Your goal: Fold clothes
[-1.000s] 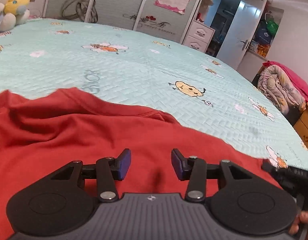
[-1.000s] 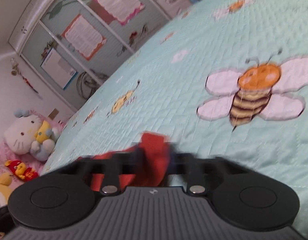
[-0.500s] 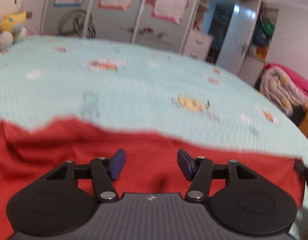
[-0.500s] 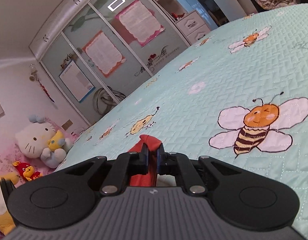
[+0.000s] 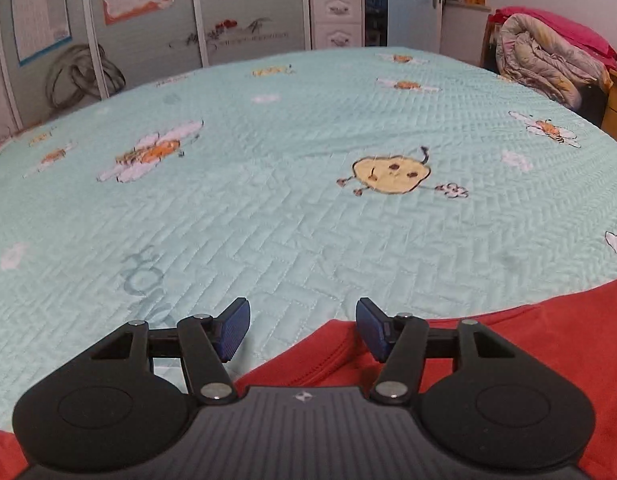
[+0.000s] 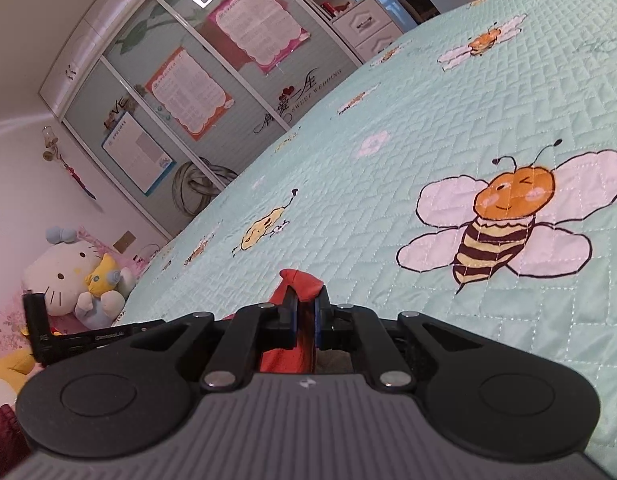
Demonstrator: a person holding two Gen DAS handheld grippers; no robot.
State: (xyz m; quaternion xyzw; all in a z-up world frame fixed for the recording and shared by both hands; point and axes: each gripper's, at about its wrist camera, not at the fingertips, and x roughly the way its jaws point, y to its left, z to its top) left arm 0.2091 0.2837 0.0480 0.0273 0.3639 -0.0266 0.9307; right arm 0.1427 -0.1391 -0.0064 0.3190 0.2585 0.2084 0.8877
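Note:
A red garment (image 5: 528, 332) lies on the mint quilted bedspread (image 5: 308, 200). In the left wrist view it fills the lower right, and its stitched edge runs under my left gripper (image 5: 302, 324). That gripper is open; its blue pads (image 5: 232, 328) stand wide apart over the cloth's edge with nothing pinched between them. In the right wrist view my right gripper (image 6: 306, 304) is shut on a bunched fold of the red garment (image 6: 302, 278), which pokes out past the fingertips, low over the bedspread (image 6: 388, 160).
Plush toys (image 6: 68, 276) sit at the bed's far left end. A wardrobe with posters (image 5: 148, 20) and a white chest of drawers (image 5: 336, 20) stand beyond the bed. A rolled quilt (image 5: 548, 64) is piled to the right, beside a wooden cabinet (image 5: 616, 112).
My left gripper has slid sideways from over the middle of the red cloth to its edge, rolled level, and its jaws have widened. The right gripper still holds its fold.

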